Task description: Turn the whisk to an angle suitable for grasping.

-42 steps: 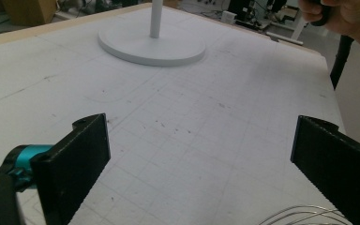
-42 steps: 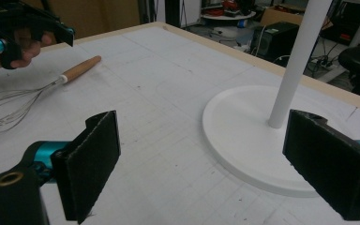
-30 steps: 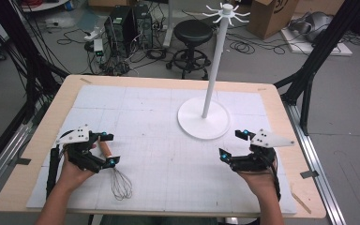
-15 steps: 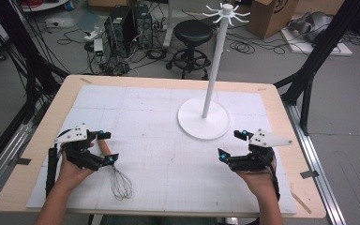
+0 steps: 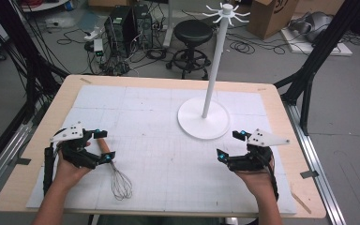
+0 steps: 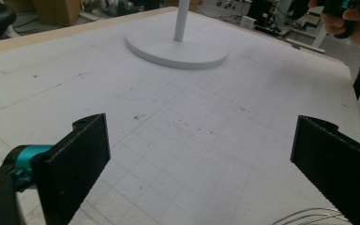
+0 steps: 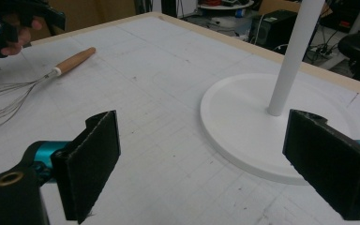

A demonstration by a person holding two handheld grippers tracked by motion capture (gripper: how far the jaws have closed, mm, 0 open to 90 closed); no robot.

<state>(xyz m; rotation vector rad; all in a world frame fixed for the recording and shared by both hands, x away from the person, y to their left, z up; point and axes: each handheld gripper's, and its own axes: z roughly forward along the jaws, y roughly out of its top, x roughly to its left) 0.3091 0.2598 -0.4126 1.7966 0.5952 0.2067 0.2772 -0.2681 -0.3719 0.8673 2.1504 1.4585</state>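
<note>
Plainly unmarked — whisk (image 5: pixel 117 176), wooden handle.

The table (image 5: pixel 42 136) has a light wooden top with a white gridded mat (image 5: pixel 168 154) covering most of its surface. A white stand (image 5: pixel 203 123) sits on the mat's far right quarter: a round flat base, 1 upright pole (image 5: pixel 214 70), and a ring of short hooks (image 5: pixel 226 13) at the top. Beyond the table's far edge, a black round stool (image 5: pixel 195 33) stands on the grey floor. To its left are 2 dark computer towers (image 5: pixel 126 28) with loose cables around them. A cardboard box (image 5: pixel 274 16) rests on the floor at the far right. Black frame struts (image 5: pixel 316 56) flank the table on both sides.
</note>
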